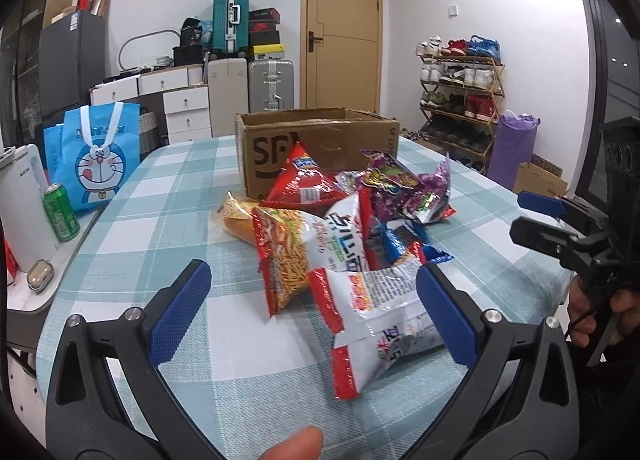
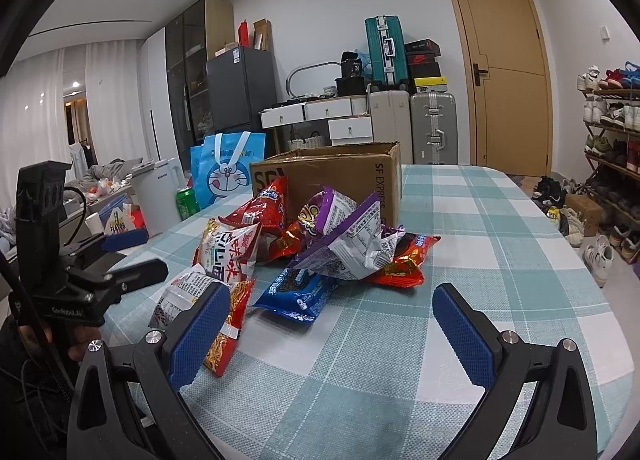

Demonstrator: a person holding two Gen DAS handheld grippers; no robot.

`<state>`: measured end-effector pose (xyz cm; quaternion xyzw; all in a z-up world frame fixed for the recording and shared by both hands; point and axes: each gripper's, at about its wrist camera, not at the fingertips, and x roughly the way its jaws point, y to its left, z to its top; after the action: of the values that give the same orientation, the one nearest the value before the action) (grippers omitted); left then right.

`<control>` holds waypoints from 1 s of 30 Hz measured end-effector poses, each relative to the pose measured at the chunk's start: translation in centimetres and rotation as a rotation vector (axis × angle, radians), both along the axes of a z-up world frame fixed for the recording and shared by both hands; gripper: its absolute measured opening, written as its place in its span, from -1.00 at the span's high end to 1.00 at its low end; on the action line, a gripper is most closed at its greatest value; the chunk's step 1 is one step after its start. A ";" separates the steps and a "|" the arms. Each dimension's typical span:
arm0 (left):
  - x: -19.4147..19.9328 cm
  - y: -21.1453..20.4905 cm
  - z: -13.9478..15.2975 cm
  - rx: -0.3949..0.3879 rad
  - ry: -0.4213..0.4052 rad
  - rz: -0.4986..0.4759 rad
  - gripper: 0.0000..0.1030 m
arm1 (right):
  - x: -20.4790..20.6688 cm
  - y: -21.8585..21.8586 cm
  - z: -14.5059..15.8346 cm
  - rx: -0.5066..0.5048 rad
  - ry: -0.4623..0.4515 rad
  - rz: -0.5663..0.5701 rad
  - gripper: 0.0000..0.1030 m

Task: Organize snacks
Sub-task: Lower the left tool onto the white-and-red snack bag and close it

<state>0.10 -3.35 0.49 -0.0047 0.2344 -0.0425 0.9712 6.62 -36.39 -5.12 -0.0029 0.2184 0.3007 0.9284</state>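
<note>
Snacks heaped on a checked table in a cluttered room.

A teal-and-white checked tablecloth (image 2: 460, 220) covers the table; behind stand a tan door (image 2: 504, 68), suitcases and a shoe rack (image 1: 460, 100). An open cardboard box (image 1: 320, 140) sits upright mid-table, and the snack pile (image 2: 320, 244) lies touching its near side. A white-and-red packet (image 1: 372, 316) lies nearest, long axis running toward the left gripper (image 1: 316, 312), whose jaws are spread around it. The right gripper (image 2: 332, 336) hangs released, empty.

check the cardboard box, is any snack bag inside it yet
Cannot tell: the cardboard box stands open behind the snack pile, but neither view looks down into it.
</note>
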 end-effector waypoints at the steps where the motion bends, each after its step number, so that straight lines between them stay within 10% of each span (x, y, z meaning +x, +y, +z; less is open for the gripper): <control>1: 0.1 -0.2 -0.1 -0.001 0.008 -0.008 -0.99 | 0.0 -0.1 0.0 0.004 0.002 -0.003 -0.99; 23: 3.0 -3.9 -2.2 0.002 0.138 -0.153 -0.88 | 0.2 -0.2 -0.2 0.002 0.026 -0.004 -0.99; 30: 3.6 -4.7 -2.8 0.028 0.174 -0.172 -0.48 | 0.3 0.0 -0.3 -0.002 0.030 0.003 -0.99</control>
<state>3.67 -8.01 -2.33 0.0256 0.3178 -0.1219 0.9399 6.92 -36.39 -5.45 0.0002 0.2327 0.3017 0.9246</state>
